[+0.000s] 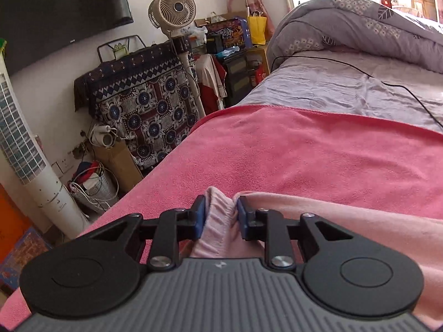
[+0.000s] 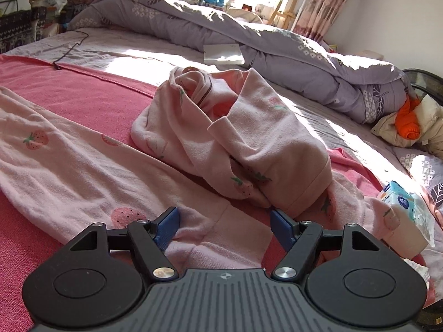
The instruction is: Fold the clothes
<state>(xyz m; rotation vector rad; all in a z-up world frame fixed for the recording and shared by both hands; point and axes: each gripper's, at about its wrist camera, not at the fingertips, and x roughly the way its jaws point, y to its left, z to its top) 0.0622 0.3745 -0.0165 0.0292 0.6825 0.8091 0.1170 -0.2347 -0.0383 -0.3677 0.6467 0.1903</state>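
left tool (image 1: 220, 211) pinches pink pants (image 1: 218, 221) on towel-covered bed (image 1: 304, 149); right tool (image 2: 224, 221) wide.

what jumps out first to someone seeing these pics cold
The bright pink towel spread over the bed, with pale pink strawberry-print trousers laid flat on it and a crumpled matching top just behind. Nearest the left wrist camera, the left hand-held gripper pinches a gathered pink waistband. The right hand-held gripper stands open over the trousers.

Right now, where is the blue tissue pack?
In the right wrist view, the tissue pack lies at the far right on the bed, beside the pink strawberry pyjamas.
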